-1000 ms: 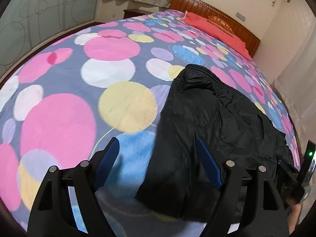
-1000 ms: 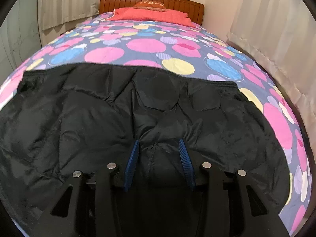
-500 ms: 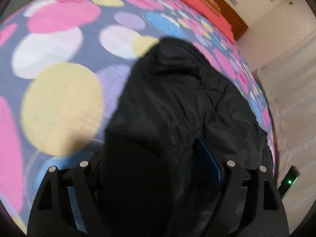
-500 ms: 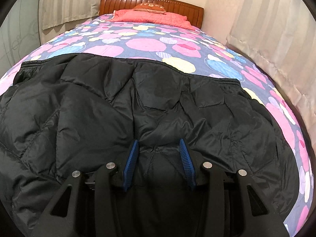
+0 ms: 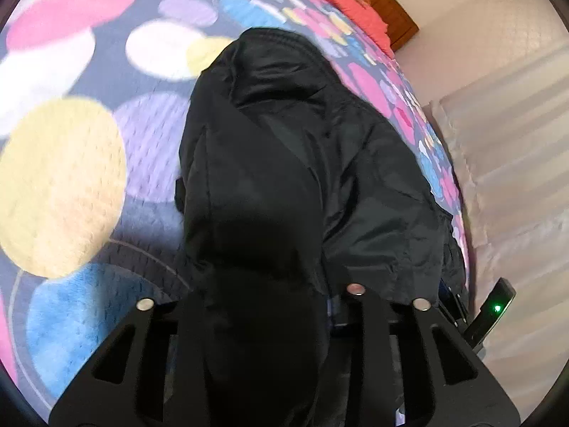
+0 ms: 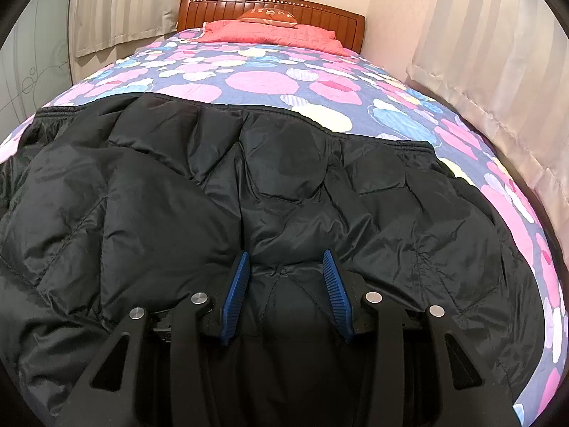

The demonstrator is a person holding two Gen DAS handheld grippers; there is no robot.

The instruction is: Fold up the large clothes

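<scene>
The only writing I can find is on the small brown cushion (image 6: 267,15) that sits on the red pillow (image 6: 270,33) at the head edge of the bed (image 6: 249,82), against the headboard. It carries a row of pale characters across its front, but from my right-hand view they are too small and too blurred to make out, and I cannot tell which script they belong to. In my left-hand view the same end of the bed is smeared and nothing there can be read. I see no label, brand or number on the black jacket (image 6: 284,195) or on the spotted bedspread.
</scene>
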